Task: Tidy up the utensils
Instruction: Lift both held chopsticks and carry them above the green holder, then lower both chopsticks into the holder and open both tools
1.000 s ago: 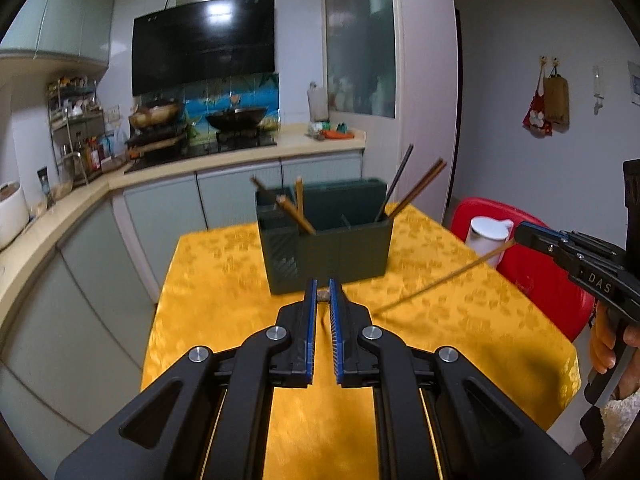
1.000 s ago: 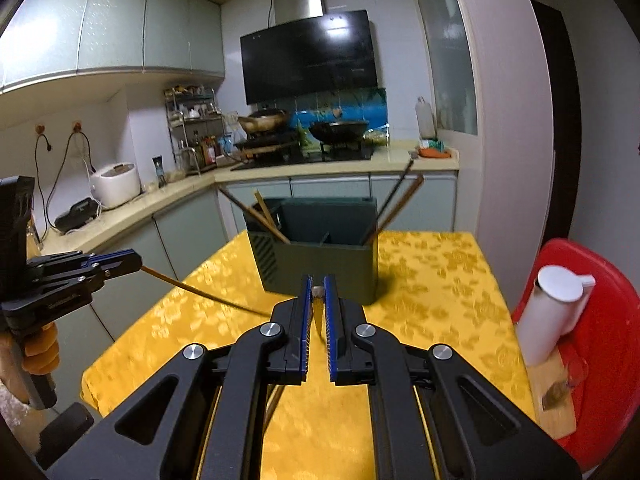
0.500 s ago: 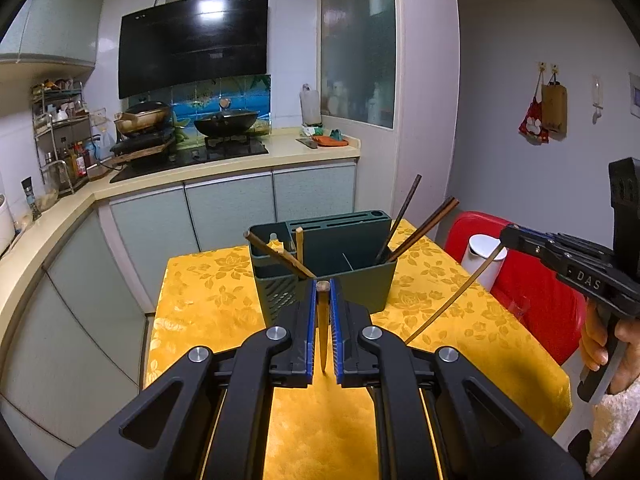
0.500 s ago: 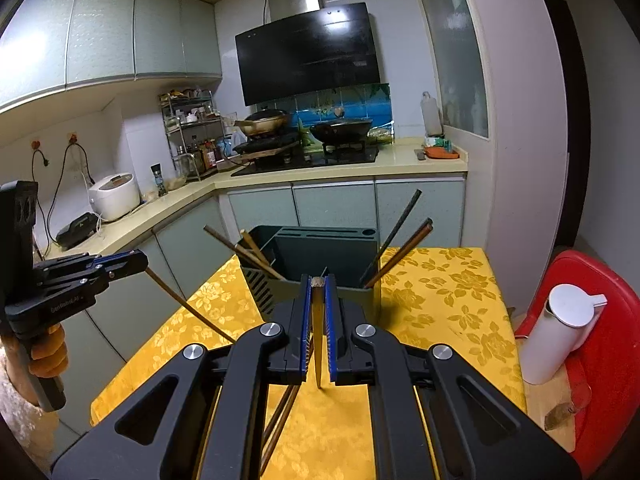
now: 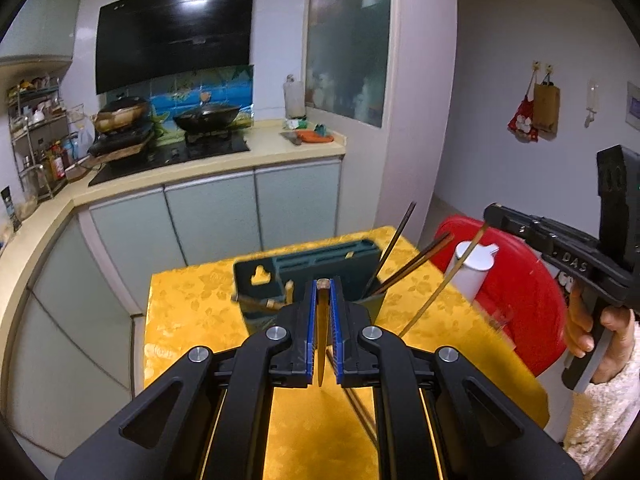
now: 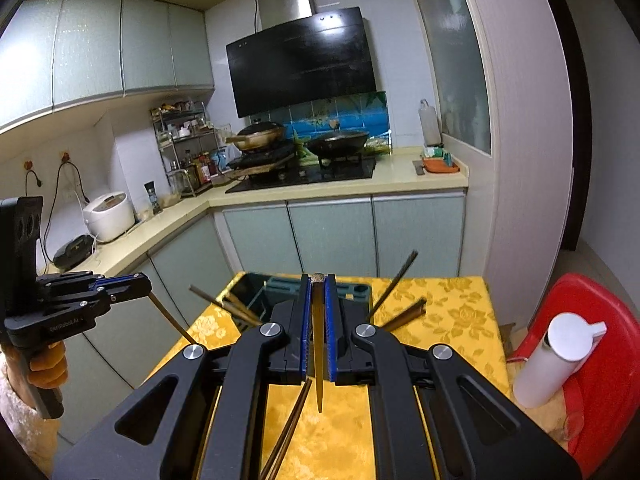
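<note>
Clearly both tools are loaded: the left gripper [image 5: 324,292] is clamped tight on a slim brown wooden chopstick [image 5: 321,336] that hangs tip-down between its blue pads, and the right gripper [image 6: 318,288] pinches its own dark chopstick [image 6: 318,344] the same way. The dark green plastic utensil holder [image 5: 320,264] stands on the yellow floral tablecloth [image 5: 192,304] just ahead and below, with several chopsticks already leaning out of its side compartments.

To do this step well, I would carry each stick over an open compartment — not the narrow knife slots along the back — and bring the tip inside the rim before loosening the pads. Lower one hand at a time, so the two sticks and the leaning ones do not clash. More loose chopsticks [image 6: 288,432] lie on the cloth beneath the right gripper.
</note>
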The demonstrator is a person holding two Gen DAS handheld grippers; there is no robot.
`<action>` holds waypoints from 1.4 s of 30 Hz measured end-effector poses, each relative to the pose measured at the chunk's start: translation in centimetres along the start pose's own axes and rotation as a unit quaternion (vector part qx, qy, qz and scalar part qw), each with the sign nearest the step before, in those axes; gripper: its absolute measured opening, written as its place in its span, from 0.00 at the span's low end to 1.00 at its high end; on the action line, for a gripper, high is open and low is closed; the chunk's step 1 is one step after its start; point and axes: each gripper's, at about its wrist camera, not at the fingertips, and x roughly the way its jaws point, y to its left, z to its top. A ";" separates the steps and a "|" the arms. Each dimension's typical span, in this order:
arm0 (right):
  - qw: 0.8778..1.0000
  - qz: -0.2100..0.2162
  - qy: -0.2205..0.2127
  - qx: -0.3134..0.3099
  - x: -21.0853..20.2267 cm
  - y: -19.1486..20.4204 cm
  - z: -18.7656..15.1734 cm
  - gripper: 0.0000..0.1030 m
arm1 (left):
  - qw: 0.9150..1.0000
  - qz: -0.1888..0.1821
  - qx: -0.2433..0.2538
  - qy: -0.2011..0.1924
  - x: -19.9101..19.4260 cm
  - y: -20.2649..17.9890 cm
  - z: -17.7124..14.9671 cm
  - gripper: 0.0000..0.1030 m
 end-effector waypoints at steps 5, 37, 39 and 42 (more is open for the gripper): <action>1.000 -0.009 -0.017 -0.004 -0.6 -0.1 2.6 0.07 | 1.000 -0.002 0.014 -0.021 -1.2 -0.9 2.9 0.06; 0.998 -0.053 0.013 -0.028 8.6 1.2 3.5 0.07 | 0.998 0.058 -0.014 -0.026 9.0 0.2 5.7 0.06; 0.998 -0.054 0.019 -0.027 9.3 1.1 3.1 0.07 | 0.998 0.059 -0.017 -0.015 9.7 0.5 4.9 0.06; 0.998 -0.057 0.024 -0.025 10.1 1.1 2.6 0.07 | 0.998 0.058 -0.018 -0.002 10.5 0.5 4.0 0.06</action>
